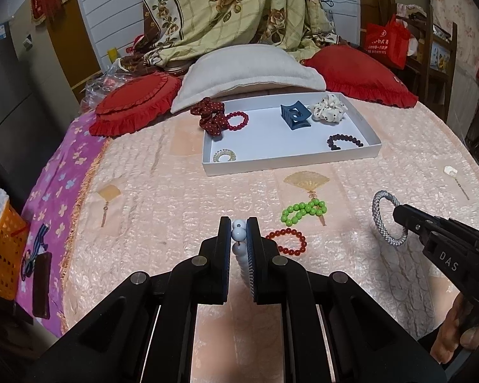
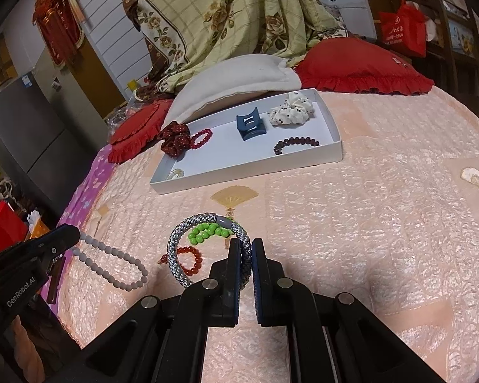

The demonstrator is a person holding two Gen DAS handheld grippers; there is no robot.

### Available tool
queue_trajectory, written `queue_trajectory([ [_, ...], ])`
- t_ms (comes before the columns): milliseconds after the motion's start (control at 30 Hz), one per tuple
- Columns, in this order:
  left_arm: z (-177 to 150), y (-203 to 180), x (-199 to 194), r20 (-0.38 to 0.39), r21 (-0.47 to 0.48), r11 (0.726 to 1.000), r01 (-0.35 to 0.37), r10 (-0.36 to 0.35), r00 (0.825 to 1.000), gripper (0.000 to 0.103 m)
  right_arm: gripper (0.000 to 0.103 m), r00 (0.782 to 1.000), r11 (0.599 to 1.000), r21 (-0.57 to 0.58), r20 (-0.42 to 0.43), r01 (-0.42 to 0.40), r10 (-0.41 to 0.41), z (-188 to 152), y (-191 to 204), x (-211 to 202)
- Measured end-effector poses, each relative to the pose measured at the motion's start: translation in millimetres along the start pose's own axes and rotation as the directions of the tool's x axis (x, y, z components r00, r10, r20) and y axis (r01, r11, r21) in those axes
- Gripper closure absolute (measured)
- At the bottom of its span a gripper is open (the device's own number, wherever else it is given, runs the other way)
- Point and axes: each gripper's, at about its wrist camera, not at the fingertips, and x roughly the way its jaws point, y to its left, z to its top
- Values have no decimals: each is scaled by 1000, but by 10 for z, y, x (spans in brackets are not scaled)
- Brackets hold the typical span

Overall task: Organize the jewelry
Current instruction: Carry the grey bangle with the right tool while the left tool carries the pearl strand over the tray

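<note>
My left gripper (image 1: 239, 228) is shut on a white bead bracelet (image 1: 239, 245), whose loop (image 2: 118, 265) trails down over the bedspread in the right wrist view. My right gripper (image 2: 246, 249) is shut on a silver-grey braided bracelet (image 2: 178, 242), held upright at the right (image 1: 387, 218) in the left wrist view. On the pink bedspread lie a green bead bracelet (image 1: 303, 212) and a red bead bracelet (image 1: 289, 242). Beyond them a white tray (image 1: 290, 159) holds two scrunchies, a blue hair claw (image 1: 295, 116), and dark, red and pale bracelets.
Red cushions (image 1: 134, 108) and a white pillow (image 1: 249, 73) lie behind the tray, under a hanging floral blanket. An orange basket (image 1: 3, 255) stands off the bed's left side. A small white pendant (image 1: 451, 170) lies at the right. A person's hand (image 1: 453, 328) grips the right tool.
</note>
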Motion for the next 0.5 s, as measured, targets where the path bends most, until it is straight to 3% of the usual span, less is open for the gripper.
queue_trajectory([
  [500,289,120,187,-12,-17,999,46,-46,999,95,97,1000,1000,-7,-5,-2,2,208,-91,124],
])
